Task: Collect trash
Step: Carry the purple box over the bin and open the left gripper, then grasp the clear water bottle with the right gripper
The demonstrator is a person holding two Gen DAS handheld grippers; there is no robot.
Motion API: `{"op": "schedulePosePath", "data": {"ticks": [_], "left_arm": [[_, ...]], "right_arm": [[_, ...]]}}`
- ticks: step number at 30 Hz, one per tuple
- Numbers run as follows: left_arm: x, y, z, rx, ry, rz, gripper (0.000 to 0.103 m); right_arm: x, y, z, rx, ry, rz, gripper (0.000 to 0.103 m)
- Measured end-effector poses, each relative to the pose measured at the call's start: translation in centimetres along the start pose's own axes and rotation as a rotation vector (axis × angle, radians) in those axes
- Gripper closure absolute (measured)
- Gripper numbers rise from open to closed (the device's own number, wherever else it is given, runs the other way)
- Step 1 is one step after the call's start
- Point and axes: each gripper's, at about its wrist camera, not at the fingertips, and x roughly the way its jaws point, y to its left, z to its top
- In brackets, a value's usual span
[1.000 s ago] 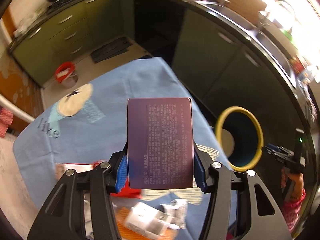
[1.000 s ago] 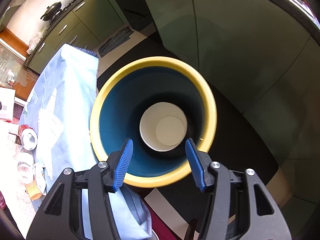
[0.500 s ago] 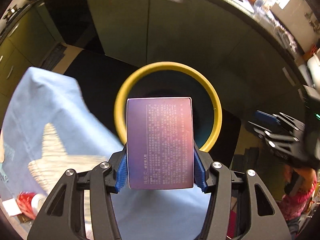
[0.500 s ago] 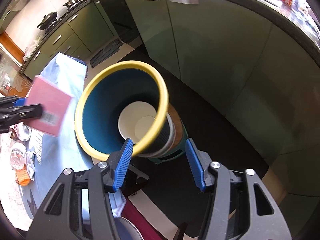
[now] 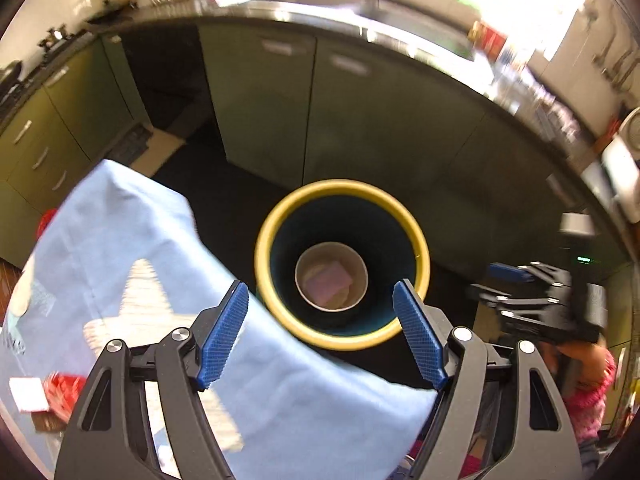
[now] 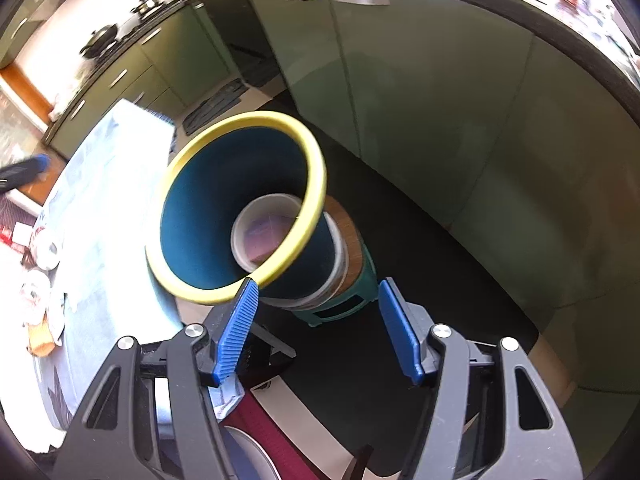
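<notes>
A teal bin with a yellow rim stands on the dark floor beside the table. A pink box lies at the bin's white bottom. My left gripper is open and empty, held above the bin's near rim. My right gripper is open and empty, to the right of the bin and above the floor; it shows in the left wrist view. More trash lies on the table: a red can and wrappers.
The table under a light blue cloth borders the bin on the left. Green kitchen cabinets run behind under a dark counter. A red bucket stands on the floor at the left.
My left gripper opened and let go of the pink box, which now lies inside the bin. The right gripper drew back a little to the right of the bin.
</notes>
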Motion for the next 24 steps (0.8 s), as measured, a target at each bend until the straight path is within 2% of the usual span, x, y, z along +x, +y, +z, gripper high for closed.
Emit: {"op": "schedulePosePath", "data": {"ticks": [3, 8, 11, 15, 19, 24], "left_arm": [[-5.4, 2.1, -3.5, -0.039, -0.101, -0.006, 0.024], [-12.6, 6.5, -10.0, -0.135, -0.219, -0.006, 0.015], [-17.0, 9.5, -15.2, -0.198, -0.317, 0.057, 0.011], [-21.1, 13.5, -22.5, -0.313, -0.417, 0.24, 0.008], [-21.8, 17.0, -28.6, -0.421, -0.411, 0.309, 0.008], [-20.5, 19.8, -34.0, -0.51, -0.355, 0.332, 0.008]], "right_arm": [[0.2, 2.3, 0.0, -0.063, 0.01, 0.011, 0.043], [-0.2, 7.2, 0.2, -0.21, 0.02, 0.056, 0.043], [-0.4, 11.4, 0.2, -0.325, 0.03, 0.085, 0.043], [-0.9, 18.0, -0.3, -0.486, 0.044, 0.152, 0.043], [-1.9, 24.4, -0.6, -0.616, 0.069, 0.251, 0.043], [-2.3, 32.4, -0.9, -0.727, 0.154, 0.358, 0.043]]}}
